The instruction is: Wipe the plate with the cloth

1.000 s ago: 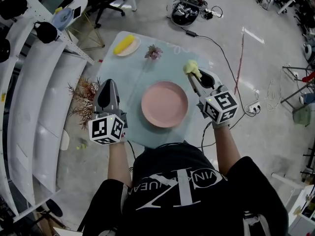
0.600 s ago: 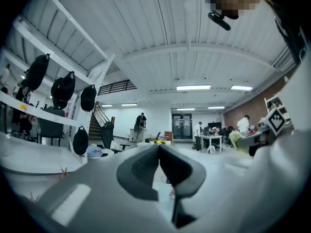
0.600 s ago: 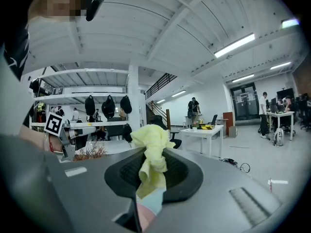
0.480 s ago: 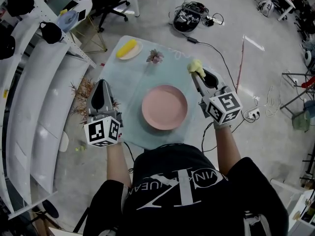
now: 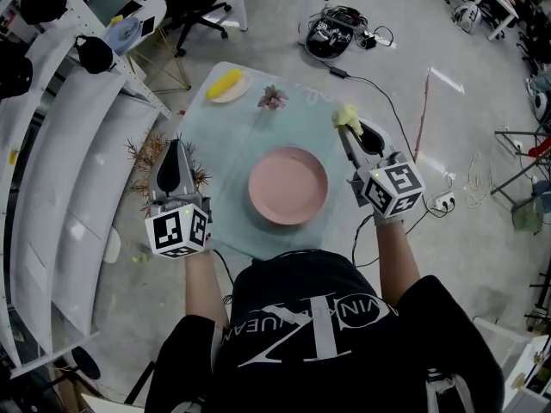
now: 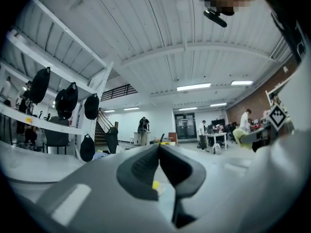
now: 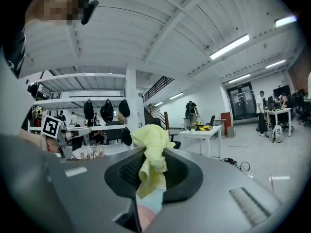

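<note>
Left gripper farther from plate

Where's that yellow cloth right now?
The yellow cloth is pinched in the right gripper, on the right of the head view, just past the pink plate on its far-right side and not touching it.

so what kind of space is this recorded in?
Probably an open-plan lab or workshop-style office: bare concrete floor with a tangle of cables, white shelving hung with dark gear, and people working at desks further back.
</note>
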The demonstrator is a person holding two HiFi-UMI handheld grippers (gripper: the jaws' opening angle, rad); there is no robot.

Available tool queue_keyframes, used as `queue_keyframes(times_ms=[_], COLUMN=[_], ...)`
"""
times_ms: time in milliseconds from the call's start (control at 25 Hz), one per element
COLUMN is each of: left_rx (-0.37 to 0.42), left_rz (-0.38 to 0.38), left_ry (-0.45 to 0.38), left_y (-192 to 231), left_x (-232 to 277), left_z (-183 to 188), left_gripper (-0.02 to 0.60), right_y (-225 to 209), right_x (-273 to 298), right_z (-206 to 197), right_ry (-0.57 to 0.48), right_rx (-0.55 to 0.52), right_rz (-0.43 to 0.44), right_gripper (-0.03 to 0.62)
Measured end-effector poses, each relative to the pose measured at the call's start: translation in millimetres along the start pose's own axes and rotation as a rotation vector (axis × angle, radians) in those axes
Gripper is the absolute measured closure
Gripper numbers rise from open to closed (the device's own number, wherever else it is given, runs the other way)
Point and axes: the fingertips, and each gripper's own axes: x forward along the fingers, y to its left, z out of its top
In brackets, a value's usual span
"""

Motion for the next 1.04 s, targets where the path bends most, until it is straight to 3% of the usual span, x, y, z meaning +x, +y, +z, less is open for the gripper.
queue_keyframes(times_ms=[1040], left_rx=[0.022], left_rz=[0.014], left_ry=[0.011], left_y=[-3.6], left_x=[-26.7], left_z=[3.1], left_gripper=[0.581], right_y=[5.5], right_x=[-20.3], right_z=[5.5], right_ry=[-0.029], right_rx=[0.012], right_rz=[-0.017], right_gripper=[0.519])
